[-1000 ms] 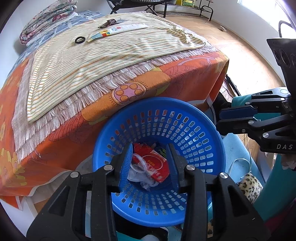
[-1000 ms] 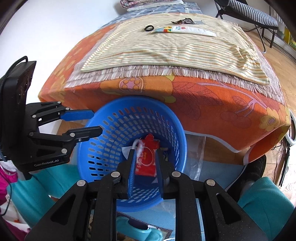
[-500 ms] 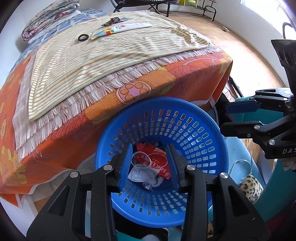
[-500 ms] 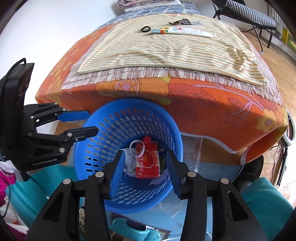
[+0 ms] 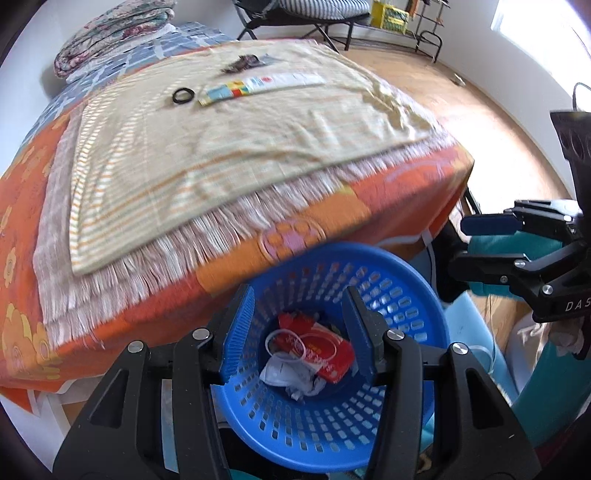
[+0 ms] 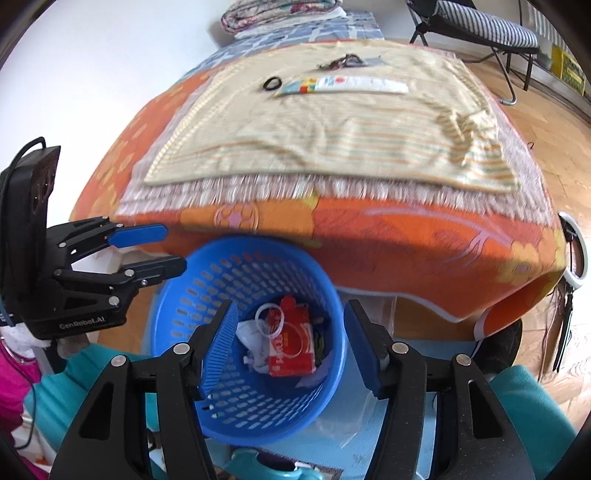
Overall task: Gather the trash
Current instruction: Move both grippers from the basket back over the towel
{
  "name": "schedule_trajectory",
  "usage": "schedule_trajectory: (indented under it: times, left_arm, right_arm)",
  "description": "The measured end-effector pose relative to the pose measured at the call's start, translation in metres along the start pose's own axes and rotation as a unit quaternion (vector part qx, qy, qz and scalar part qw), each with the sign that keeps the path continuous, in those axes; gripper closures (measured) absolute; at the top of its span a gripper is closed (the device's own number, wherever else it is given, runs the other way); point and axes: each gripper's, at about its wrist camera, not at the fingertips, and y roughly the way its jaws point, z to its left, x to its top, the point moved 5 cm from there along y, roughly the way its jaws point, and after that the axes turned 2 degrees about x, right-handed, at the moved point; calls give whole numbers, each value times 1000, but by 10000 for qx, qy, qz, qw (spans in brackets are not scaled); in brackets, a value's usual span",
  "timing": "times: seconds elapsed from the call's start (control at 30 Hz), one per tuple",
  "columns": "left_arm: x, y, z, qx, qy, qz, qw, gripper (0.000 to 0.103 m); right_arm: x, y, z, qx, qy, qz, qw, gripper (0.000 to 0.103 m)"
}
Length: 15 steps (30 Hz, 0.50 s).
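Since the frame a second ago the right gripper (image 6: 291,341) has been opened: its blue pads, then pinched on the red printed wrapper (image 6: 291,345), are now spread wide with nothing between them, and the wrapper is left lying inside the blue perforated plastic basket (image 6: 207,295). Both cameras have also been raised and pulled back, so more of the bed is seen.

Left wrist view, left to right: orange floral bedspread (image 5: 22,206); fringed yellow striped cloth (image 5: 221,125) laid over it. On the cloth, a black ring (image 5: 183,95), just beside it a long printed white-and-coloured flat pack (image 5: 262,84), and behind them a small dark tangled item (image 5: 242,62), too blurred to identify. Below the bed edge the basket (image 5: 399,280) is seen, holding the wrapper (image 5: 321,349), a thin white plastic loop (image 5: 286,345) on top of it, and crumpled white paper (image 5: 291,374) at its near side. The left gripper (image 5: 301,332) is held above the basket, pads apart, nothing gripped. At far right the right gripper (image 5: 476,243) is visible side-on, fingers parted.

Right wrist view: the left gripper (image 6: 162,249) is seen at far left, beside the basket rim, fingers parted and empty. A folded floral quilt (image 6: 280,11) lies at the head of the bed.
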Motion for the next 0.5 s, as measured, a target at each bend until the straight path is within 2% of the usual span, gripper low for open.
schedule_trajectory:
  times: [0.17, 0.23, 0.5]
  left_arm:
    - [28, -3, 13, 61, -142, -156, 9998, 52]
    - [40, -4, 19, 80, -183, -226, 9995, 52]
    - [93, 4, 54, 289, -439, -492, 9974, 52]
  right_arm:
    - [28, -10, -7, -20, -74, -205, 9998, 43]
    - [42, -13, -9, -15, -163, -282, 9995, 37]
    - [105, -18, -26, -177, -631, -772, 9949, 37]
